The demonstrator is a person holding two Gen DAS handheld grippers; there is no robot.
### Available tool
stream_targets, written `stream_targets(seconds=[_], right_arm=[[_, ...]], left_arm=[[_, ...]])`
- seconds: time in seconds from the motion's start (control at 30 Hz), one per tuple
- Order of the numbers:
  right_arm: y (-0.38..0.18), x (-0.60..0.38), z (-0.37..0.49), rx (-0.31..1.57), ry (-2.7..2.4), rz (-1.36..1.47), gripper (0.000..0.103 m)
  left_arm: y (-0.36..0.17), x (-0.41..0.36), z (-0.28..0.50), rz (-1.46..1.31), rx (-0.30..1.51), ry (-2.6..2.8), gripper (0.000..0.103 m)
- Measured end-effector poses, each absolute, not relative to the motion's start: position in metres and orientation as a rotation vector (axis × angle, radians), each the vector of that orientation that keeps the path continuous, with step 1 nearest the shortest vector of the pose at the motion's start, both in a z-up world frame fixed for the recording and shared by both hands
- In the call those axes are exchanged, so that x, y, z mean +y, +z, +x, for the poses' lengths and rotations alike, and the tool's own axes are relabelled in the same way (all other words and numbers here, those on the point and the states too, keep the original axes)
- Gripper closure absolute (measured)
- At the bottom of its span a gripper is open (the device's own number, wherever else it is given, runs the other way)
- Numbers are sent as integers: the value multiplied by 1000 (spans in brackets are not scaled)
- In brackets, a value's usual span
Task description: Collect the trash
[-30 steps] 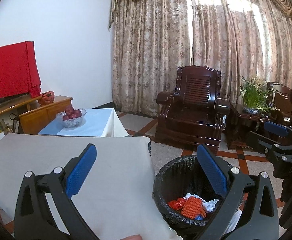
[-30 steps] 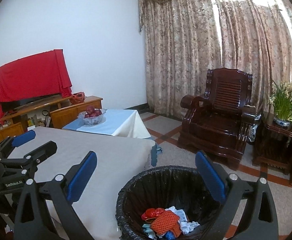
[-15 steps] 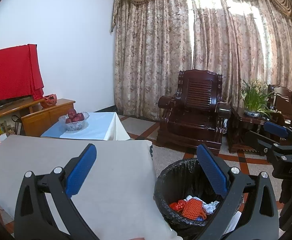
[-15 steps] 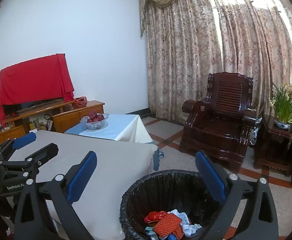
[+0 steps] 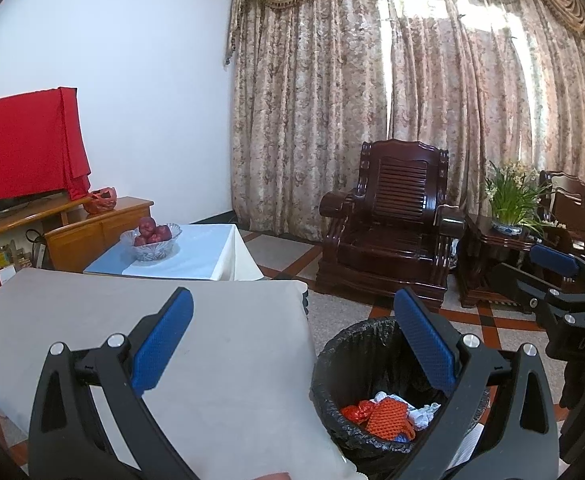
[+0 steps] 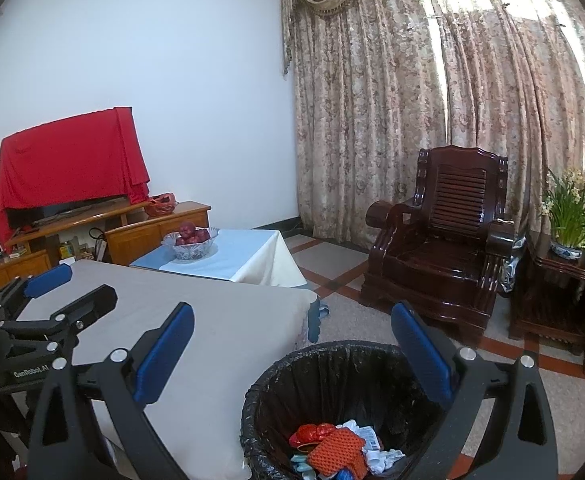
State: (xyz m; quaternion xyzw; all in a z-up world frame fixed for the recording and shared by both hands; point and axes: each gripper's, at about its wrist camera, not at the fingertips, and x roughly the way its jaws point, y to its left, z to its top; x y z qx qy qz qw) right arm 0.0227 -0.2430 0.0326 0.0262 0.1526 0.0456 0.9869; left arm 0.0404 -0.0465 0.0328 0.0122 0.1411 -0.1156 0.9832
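A bin lined with a black bag (image 5: 356, 360) (image 6: 332, 376) stands on the floor right of the cloth-covered table (image 5: 220, 352) (image 6: 228, 320). Inside lie red, orange net and white trash pieces (image 5: 388, 418) (image 6: 336, 446). My left gripper (image 5: 292, 348) is open and empty, held above the table's right edge and the bin. My right gripper (image 6: 292, 348) is open and empty above the bin. The right gripper shows at the right edge of the left wrist view (image 5: 552, 280); the left gripper shows at the left of the right wrist view (image 6: 52, 304).
A low table with a blue-white cloth holds a glass bowl of red fruit (image 5: 152, 240) (image 6: 190, 242). A dark wooden armchair (image 5: 392, 232) (image 6: 444, 240) and a side table with a potted plant (image 5: 508, 204) (image 6: 572, 220) stand by the curtains. A wooden cabinet (image 6: 92, 232) lines the left wall.
Both grippers have risen and tilted up a little, so the bin and table sit lower in both views. Both stay open and empty.
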Motion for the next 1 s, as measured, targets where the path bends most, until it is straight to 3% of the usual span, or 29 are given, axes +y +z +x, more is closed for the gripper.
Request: stream_targets(seconds=[1.0], right_arm=[[28, -238, 28, 320, 100, 56, 6]], left_arm=[[24, -39, 48, 25, 301, -220, 5]])
